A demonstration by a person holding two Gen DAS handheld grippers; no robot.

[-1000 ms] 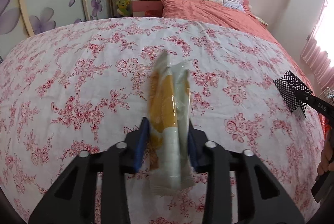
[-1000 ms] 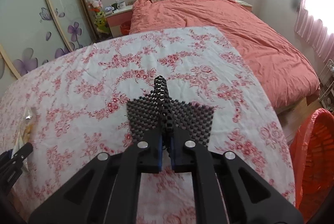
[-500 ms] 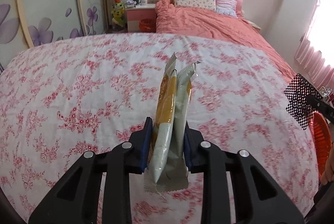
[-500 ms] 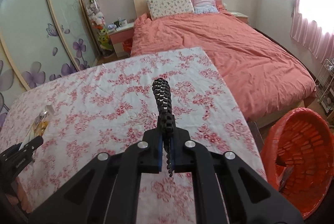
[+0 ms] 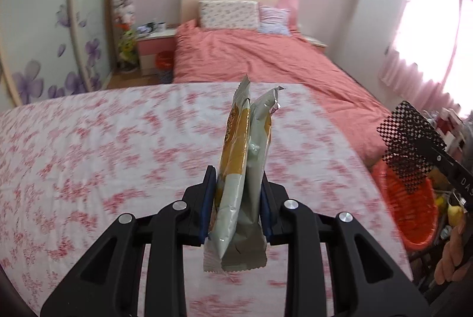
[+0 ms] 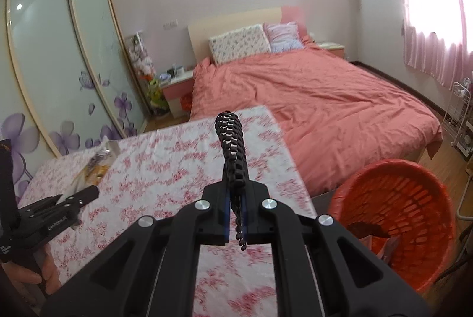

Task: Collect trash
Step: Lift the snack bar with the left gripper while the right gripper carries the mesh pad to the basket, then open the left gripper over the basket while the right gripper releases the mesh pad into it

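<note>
My left gripper (image 5: 236, 193) is shut on a yellow and pale green snack wrapper (image 5: 244, 169), held upright above the floral-covered table (image 5: 103, 145). My right gripper (image 6: 235, 198) is shut on a black perforated mesh sheet (image 6: 232, 145), seen edge-on. In the left wrist view the mesh sheet (image 5: 409, 145) hangs over the orange trash basket (image 5: 405, 207). In the right wrist view the basket (image 6: 399, 222) stands on the floor at lower right with some scraps inside. The left gripper and wrapper (image 6: 94, 166) show at the left there.
A bed with a coral duvet (image 6: 325, 98) lies beyond the table. A pink nightstand (image 5: 155, 48) and a sliding wardrobe with purple flowers (image 6: 74, 74) stand at the left. A white wire rack (image 6: 459, 116) stands at the right by the curtained window.
Both grippers have lifted and moved right toward the table's right edge. The orange basket has come into fuller view, and the mesh sheet now hangs over it.
</note>
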